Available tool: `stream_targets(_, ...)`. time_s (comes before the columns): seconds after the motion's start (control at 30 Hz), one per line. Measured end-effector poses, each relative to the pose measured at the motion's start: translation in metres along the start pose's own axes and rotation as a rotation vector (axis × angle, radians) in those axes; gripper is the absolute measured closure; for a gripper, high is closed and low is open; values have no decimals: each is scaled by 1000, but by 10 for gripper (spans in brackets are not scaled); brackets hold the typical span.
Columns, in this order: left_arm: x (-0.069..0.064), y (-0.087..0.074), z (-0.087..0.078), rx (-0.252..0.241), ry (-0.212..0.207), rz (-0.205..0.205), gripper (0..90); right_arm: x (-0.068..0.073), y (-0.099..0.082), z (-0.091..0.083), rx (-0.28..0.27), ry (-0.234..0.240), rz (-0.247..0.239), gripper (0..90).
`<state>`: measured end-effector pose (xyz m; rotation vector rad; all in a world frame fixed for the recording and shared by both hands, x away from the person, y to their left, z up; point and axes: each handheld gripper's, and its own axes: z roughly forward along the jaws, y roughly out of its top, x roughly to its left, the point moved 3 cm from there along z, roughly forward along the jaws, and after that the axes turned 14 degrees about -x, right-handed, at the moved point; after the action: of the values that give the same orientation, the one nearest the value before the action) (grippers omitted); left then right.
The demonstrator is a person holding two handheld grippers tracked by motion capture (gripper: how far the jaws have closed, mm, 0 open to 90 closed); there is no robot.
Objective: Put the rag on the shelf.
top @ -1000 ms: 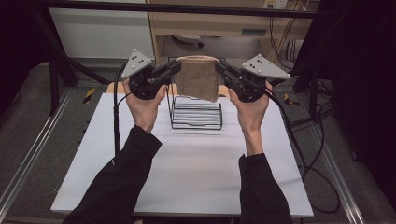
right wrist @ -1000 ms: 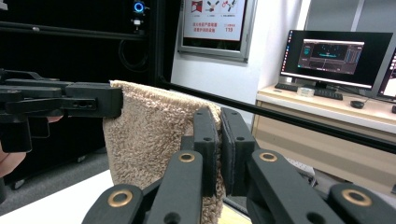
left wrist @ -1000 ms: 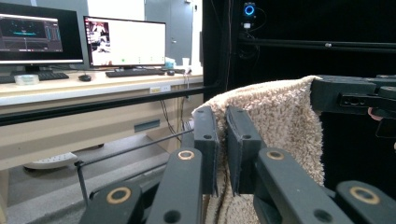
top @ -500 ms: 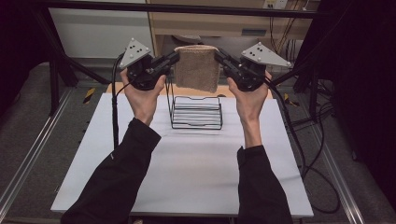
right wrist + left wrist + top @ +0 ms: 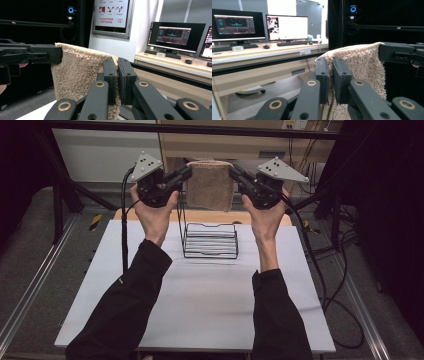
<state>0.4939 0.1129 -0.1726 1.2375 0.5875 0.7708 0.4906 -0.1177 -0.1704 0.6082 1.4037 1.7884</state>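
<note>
So the fuzzy beige terry towel [image 5: 210, 185] is hanging flat right above the black wire rack [image 5: 210, 241], with the left gripper [image 5: 186, 171] clamped on one top corner and the right gripper [image 5: 234, 171] on the other. Its top edge runs straight between them, parallel to the rack's width. Both hands look equally near, so I'd guess it lowers straight down.

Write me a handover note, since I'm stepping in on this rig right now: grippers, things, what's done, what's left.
Left gripper: shut on the towel's left top corner.
Right gripper: shut on its right top corner.
Towel: beige, hanging flat between the two grippers, held in the air above and behind the wire rack, apart from it.
Wire rack: black, on the white table, nothing on it.
Done: towel gripped at both corners and held up.
Left: probably lower it onto the rack and release.
</note>
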Motion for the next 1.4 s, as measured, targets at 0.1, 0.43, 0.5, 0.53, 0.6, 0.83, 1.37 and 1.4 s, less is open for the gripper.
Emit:
stream_targets(0.1, 3, 0, 4, 2, 6, -5, 829, -2, 0, 4, 2, 0, -4, 860)
stream_targets(0.43, 10, -9, 13, 2, 21, -13, 829, -10, -8, 16, 12, -11, -5, 860)
stream_targets(0.5, 12, -11, 14, 0, 27, -16, 829, -11, -10, 19, 14, -14, -5, 860)
stream_targets(0.53, 12, -12, 15, -2, 28, -18, 829, -12, -11, 20, 11, -15, -6, 860)
stream_targets(0.6, 14, -13, 17, -4, 30, -17, 828, -14, -13, 22, 11, -13, -10, 860)
stream_targets(0.83, 20, -20, 22, 11, 39, -9, 828, -18, -20, 30, 28, -16, -7, 860)
stream_targets(1.37, 30, -29, 32, 29, 54, 3, 828, -29, -32, 45, 40, -9, -3, 860)
stream_targets(1.4, 30, -31, 32, 28, 50, -4, 828, -29, -34, 46, 43, -8, -3, 860)
